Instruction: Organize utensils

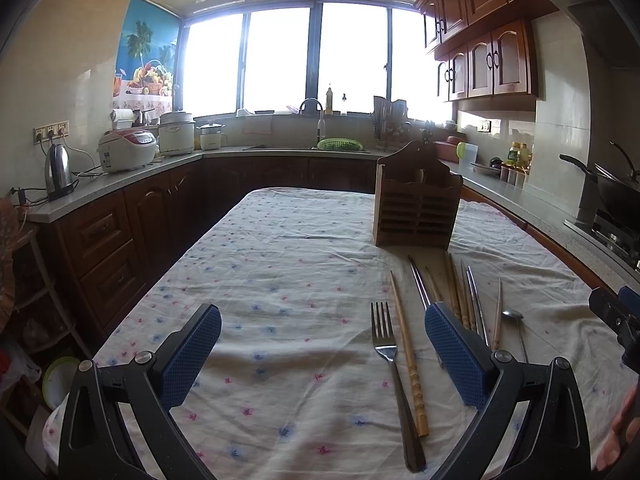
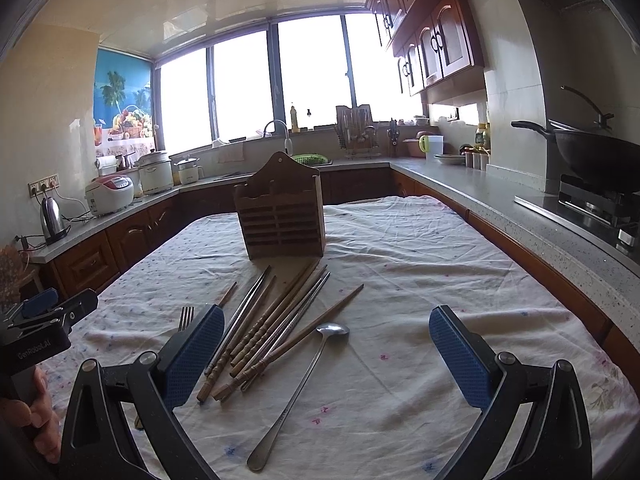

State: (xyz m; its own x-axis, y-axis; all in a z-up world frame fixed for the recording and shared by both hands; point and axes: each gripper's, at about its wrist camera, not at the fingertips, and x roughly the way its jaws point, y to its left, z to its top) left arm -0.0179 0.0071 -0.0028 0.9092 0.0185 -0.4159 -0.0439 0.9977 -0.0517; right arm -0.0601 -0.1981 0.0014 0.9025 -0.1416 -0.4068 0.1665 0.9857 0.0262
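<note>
A wooden slatted utensil holder (image 1: 416, 204) (image 2: 282, 216) stands upright on the table's floral cloth. In front of it lie several wooden and metal chopsticks (image 2: 272, 324) (image 1: 460, 292), a metal fork (image 1: 386, 344) (image 2: 185, 317) and a long metal spoon (image 2: 304, 380) (image 1: 516, 324). One wooden chopstick (image 1: 406, 344) lies beside the fork. My left gripper (image 1: 322, 320) is open above the cloth, the fork just inside its right finger. My right gripper (image 2: 326, 320) is open with the spoon and chopstick ends between its fingers, not touching them.
The clothed table (image 1: 280, 280) is ringed by kitchen counters: rice cookers (image 1: 128, 148) and a kettle (image 1: 58, 172) on the left, a sink (image 1: 316, 120) at the back, a wok (image 2: 596, 152) on the stove at right. A person's hand (image 2: 36, 412) holds the left gripper.
</note>
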